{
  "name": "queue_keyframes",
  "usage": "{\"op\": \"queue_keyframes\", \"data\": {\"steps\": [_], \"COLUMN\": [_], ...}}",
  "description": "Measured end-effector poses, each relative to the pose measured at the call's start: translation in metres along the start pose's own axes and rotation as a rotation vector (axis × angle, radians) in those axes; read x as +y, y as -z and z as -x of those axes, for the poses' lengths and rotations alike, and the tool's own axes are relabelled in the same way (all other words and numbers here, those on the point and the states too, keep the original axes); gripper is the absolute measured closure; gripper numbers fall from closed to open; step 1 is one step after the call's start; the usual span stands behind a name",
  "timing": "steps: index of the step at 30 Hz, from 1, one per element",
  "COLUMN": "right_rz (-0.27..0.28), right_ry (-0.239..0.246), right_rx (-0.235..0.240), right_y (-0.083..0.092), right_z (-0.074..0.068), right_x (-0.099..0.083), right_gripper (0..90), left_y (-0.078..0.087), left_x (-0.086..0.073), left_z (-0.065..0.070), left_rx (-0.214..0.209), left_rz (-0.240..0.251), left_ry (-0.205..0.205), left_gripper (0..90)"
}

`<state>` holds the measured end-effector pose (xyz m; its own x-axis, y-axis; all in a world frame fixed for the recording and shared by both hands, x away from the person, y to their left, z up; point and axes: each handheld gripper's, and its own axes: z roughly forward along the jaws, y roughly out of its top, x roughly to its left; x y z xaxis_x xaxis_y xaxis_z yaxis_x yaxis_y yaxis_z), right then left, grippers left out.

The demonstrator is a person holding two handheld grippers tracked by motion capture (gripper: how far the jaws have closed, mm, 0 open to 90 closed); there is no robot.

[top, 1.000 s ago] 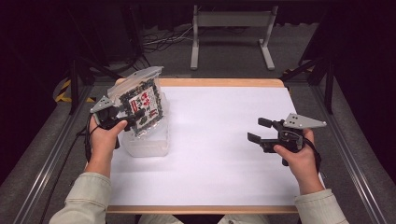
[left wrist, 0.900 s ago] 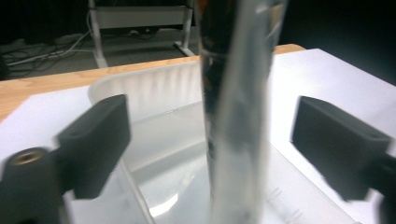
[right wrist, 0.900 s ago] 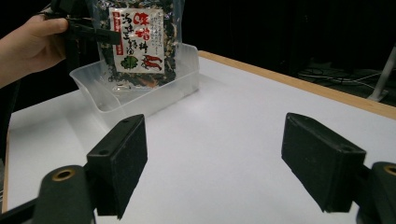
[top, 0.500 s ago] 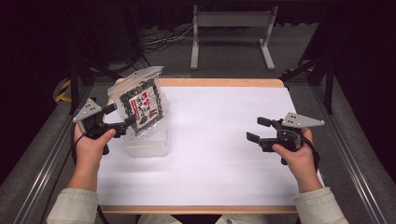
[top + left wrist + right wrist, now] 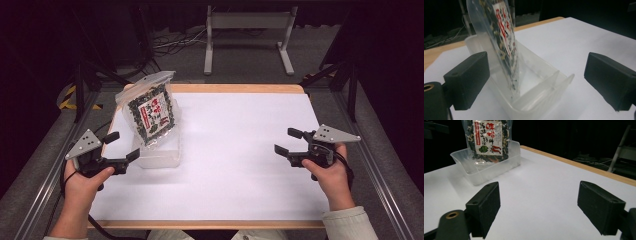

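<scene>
Left hand-held gripper (image 5: 121,151): jaws standing spread with nothing between them, having just been opening; hovering just near-left of the clear plastic container (image 5: 159,152).
Right hand-held gripper (image 5: 289,141): jaws spread and empty, idling over the right side of the table (image 5: 240,165).
Snack pouch (image 5: 150,112): standing tilted inside the container, at the table's far left.
Progress: the pouch is sitting in the container, so placing looks done; only backing away seems left.
Change: a second ago the left hand-held gripper was up against the pouch; it is now drawing back toward the near left.
</scene>
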<state>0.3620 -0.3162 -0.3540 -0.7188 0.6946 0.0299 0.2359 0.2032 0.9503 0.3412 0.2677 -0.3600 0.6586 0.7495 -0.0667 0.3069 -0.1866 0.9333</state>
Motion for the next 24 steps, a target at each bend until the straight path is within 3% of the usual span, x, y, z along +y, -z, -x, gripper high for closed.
{"op": "queue_keyframes", "data": {"steps": [3,11,18,24], "right_rz": [-0.014,-0.047,-0.064,-0.061], "right_ry": [-0.001,-0.022,-0.047,-0.065], "right_rx": [-0.011,-0.05,-0.079,-0.107], "right_y": [0.007,0.026,0.033,0.036], "right_z": [0.002,0.007,0.011,0.016], "right_x": [-0.007,-0.028,-0.049,-0.068], "right_gripper": [18.6,18.2,17.4,15.4], "left_y": [0.001,0.005,-0.004,-0.011], "left_x": [-0.009,-0.029,-0.059,-0.08], "left_z": [0.0,0.0,0.0,0.001], "left_rx": [-0.005,-0.013,0.002,-0.027], "left_rz": [-0.039,-0.061,-0.122,-0.147], "left_ry": [-0.01,0.02,0.018,0.034], "left_gripper": [8.6,8.1,9.0,8.9]}}
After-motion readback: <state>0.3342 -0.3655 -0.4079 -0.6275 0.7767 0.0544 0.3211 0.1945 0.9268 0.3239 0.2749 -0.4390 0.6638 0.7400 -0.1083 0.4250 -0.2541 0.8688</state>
